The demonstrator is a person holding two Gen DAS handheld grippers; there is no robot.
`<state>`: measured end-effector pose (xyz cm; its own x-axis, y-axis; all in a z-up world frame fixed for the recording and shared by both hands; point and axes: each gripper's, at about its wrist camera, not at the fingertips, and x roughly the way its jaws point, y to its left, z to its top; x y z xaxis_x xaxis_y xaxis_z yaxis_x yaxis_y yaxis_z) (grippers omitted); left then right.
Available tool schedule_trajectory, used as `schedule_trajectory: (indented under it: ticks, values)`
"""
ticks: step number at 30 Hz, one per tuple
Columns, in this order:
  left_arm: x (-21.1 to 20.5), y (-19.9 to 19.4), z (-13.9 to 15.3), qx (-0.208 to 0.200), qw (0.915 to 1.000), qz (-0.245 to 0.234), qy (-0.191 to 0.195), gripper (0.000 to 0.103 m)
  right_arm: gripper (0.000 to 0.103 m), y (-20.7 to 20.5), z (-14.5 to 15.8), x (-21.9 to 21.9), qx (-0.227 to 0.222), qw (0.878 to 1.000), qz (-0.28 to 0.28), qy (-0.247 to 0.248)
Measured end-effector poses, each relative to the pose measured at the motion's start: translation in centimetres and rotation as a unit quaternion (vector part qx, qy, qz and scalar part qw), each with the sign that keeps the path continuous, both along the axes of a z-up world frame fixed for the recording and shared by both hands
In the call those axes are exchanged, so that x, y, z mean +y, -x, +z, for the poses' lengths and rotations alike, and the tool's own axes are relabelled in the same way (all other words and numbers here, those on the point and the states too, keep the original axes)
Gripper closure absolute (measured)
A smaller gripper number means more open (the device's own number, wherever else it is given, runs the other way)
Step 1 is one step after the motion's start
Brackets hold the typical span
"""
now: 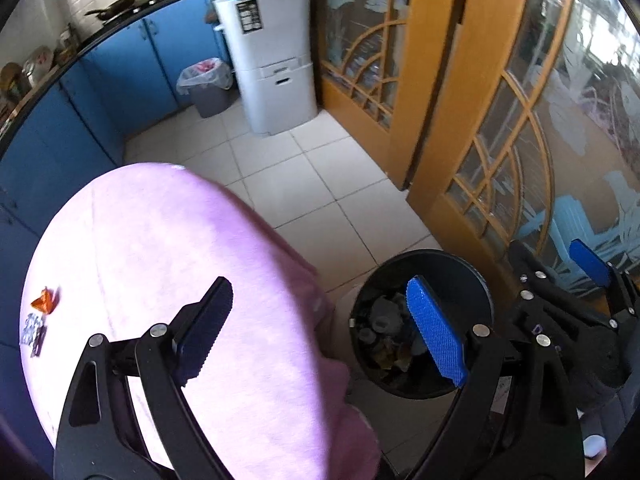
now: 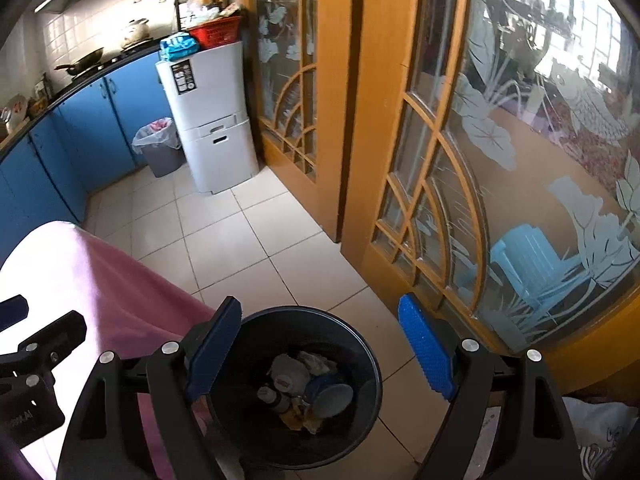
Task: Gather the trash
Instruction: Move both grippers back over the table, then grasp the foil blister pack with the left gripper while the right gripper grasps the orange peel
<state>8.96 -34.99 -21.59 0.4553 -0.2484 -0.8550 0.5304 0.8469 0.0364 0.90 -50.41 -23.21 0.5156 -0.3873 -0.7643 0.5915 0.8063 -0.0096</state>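
A black round bin [image 2: 360, 404] stands on the tiled floor beside the pink-clothed table [image 1: 180, 280], holding bottles, a blue cup and crumpled wrappers [image 2: 308, 388]. My right gripper [image 2: 320, 356] hangs open over the bin with nothing between its fingers. My left gripper [image 1: 320, 336] is open and empty too, straddling the table's edge, its right finger over the bin [image 1: 424, 264]. An orange wrapper [image 1: 45, 301] and a silvery wrapper [image 1: 33, 331] lie at the table's far left. The right gripper [image 1: 592, 268] shows at the right of the left wrist view.
A grey bin with a white liner [image 1: 206, 84] sits by blue cabinets [image 1: 120, 76] and a white appliance [image 1: 276, 60] across the floor. Wooden glass-panelled doors [image 2: 400, 160] run close along the right. A white printed bag [image 2: 600, 436] lies at the lower right.
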Motion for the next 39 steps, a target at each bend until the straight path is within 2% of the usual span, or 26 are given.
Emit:
schedule_trajectory:
  ticks: [8, 14, 18, 21, 31, 35, 39]
  values:
    - [7.5, -2.5, 1.1, -0.007, 0.9975, 0.068, 0.018, 0.015, 0.024, -3.0, 1.3, 4.5, -0.008, 0.999, 0.047, 0.003]
    - [14.6, -4.4, 1.1, -0.005, 0.9911, 0.130, 0.030, 0.015, 0.024, -6.1, 2.0, 11.0, -0.008, 0.993, 0.118, 0.009]
    - [19.4, -5.3, 1.0, -0.005, 0.9851, 0.168, 0.034, 0.015, 0.024, -8.6, 2.4, 16.1, -0.008, 0.984, 0.177, 0.008]
    - [23.8, -6.1, 0.7, -0.002, 0.9781, 0.204, 0.041, 0.015, 0.024, -10.2, 2.5, 20.2, -0.006, 0.976, 0.216, 0.012]
    - [37.1, -7.7, -1.0, 0.017, 0.9463, 0.316, 0.068, 0.016, 0.024, -14.8, 2.5, 32.6, 0.010, 0.946, 0.323, 0.022]
    - [40.5, -7.8, -1.7, 0.023, 0.9391, 0.333, 0.080, 0.017, 0.024, -16.0, 2.3, 35.8, 0.015, 0.937, 0.348, 0.029]
    - [42.0, -8.1, -2.2, 0.029, 0.9358, 0.340, 0.090, 0.018, 0.024, -17.1, 2.0, 38.5, 0.022, 0.929, 0.369, 0.037]
